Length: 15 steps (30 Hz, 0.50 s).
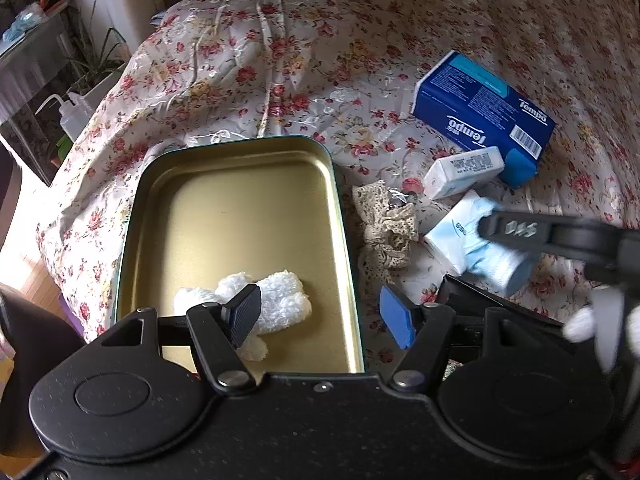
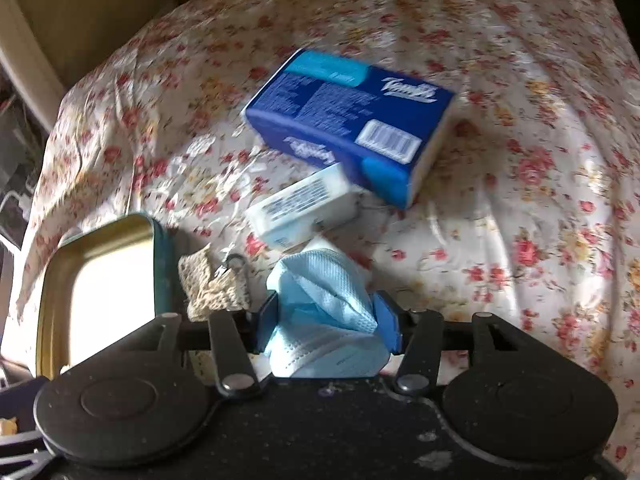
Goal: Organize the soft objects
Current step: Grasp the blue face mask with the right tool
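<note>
A gold tin tray [image 1: 240, 160] with a dark green rim lies on the flowered bedspread and holds a white fluffy cloth [image 1: 276, 300]. My left gripper [image 1: 320, 316] is open above the tray's near right corner, empty. My right gripper [image 2: 326, 316] is shut on a light blue face mask [image 2: 324, 300], which also shows in the left wrist view [image 1: 496, 256], beside a small white tissue packet [image 1: 448, 240]. A beige lace piece [image 1: 388, 228] lies just right of the tray and shows in the right wrist view [image 2: 212, 284]. The tray also shows there [image 2: 152, 240].
A blue Tempo tissue pack [image 1: 480, 104] and a white tissue packet [image 1: 464, 172] lie at the right; both show in the right wrist view, the pack [image 2: 348, 120] and the packet [image 2: 304, 208]. A squeeze bottle [image 1: 72, 116] and a plant stand off the bed's left edge.
</note>
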### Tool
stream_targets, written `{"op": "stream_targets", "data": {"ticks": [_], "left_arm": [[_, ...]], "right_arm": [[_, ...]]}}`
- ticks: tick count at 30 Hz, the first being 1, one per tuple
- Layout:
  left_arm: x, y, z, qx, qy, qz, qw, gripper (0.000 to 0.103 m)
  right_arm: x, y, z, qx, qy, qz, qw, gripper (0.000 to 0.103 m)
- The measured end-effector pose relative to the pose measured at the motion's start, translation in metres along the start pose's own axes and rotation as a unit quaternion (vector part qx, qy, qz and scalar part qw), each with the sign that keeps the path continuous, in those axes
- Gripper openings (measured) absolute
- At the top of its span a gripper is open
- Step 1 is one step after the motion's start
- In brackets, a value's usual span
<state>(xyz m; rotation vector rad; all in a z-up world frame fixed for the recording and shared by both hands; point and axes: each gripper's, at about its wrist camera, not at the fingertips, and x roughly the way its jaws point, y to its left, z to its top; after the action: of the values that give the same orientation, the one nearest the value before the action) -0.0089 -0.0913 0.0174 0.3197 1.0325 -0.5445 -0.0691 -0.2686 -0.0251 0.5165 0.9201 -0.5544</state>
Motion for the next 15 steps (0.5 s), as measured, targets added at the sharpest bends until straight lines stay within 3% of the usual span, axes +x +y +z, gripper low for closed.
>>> {"op": "stream_targets", "data": {"ticks": [11, 15], "left_arm": [[0.001, -0.022, -0.001, 0.034, -0.027, -0.021, 0.9988, 0.063], [0.002, -0.036, -0.003, 0.056, -0.042, -0.023, 0.9973, 0.073]], "right_arm": [[-0.052, -0.060, 0.020, 0.076, -0.072, -0.027, 0.994, 0.051], [-0.053, -0.070, 0.023, 0.087, -0.069, -0.024, 0.994, 0.051]]}}
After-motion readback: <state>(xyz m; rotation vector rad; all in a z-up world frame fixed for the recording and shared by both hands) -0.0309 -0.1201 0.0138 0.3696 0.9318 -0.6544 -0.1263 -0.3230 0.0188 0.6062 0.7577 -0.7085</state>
